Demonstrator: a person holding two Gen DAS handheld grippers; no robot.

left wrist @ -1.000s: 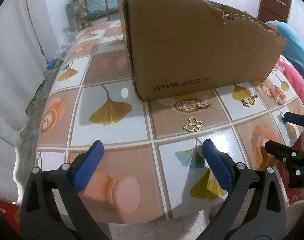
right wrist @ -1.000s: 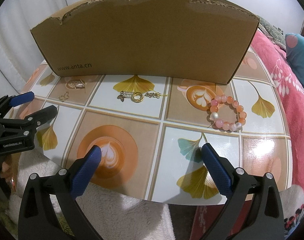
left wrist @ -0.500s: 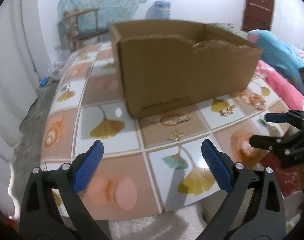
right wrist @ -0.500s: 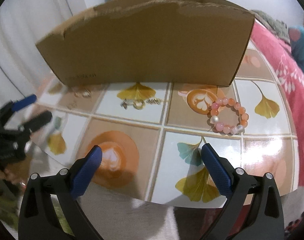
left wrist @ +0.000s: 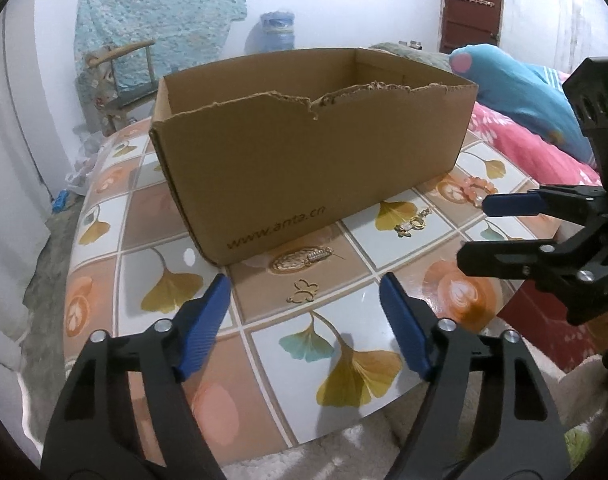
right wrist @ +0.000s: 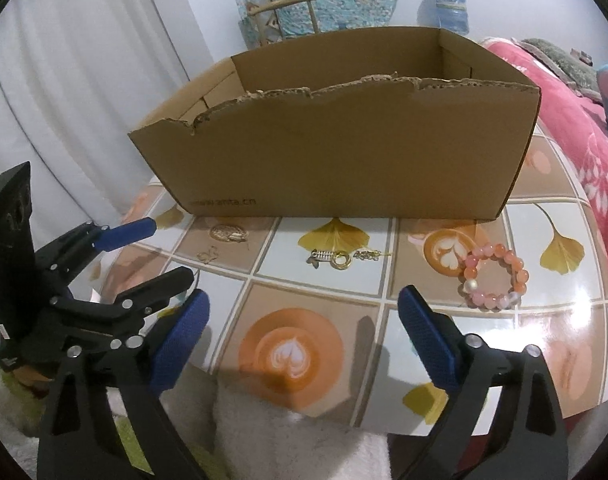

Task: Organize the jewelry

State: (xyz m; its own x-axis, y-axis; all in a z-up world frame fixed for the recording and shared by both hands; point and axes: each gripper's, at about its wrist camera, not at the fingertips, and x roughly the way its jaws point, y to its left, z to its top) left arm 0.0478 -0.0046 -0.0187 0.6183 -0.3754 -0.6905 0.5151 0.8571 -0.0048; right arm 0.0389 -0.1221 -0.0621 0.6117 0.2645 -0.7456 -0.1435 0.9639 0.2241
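An open cardboard box (left wrist: 304,160) with a torn front rim stands on the patterned table (left wrist: 152,264). In front of it lie a gold butterfly pendant (left wrist: 303,291), a gold oval brooch (left wrist: 302,259), a gold ring charm (left wrist: 412,225) and a pink bead bracelet (left wrist: 478,191). My left gripper (left wrist: 303,279) hovers near the table's front edge. Its jaws are closing, with nothing gripped; the butterfly lies on the table in line with the gap. My right gripper (right wrist: 304,294) is also closing slightly on nothing, with the bracelet (right wrist: 494,282) ahead to its right and the ring charm (right wrist: 336,258) straight ahead.
Each gripper shows in the other's view: the right gripper (left wrist: 478,232) at the right side, the left gripper (right wrist: 170,252) at the left. A pink bedspread (left wrist: 536,148) with a blue plush lies right of the table. A wooden chair (left wrist: 120,80) and a blue jug (left wrist: 278,32) stand behind.
Both views have tilted upward, so the inside of the box now shows. The left jaws stand narrower than before, the right ones slightly narrower. The jewelry has not moved.
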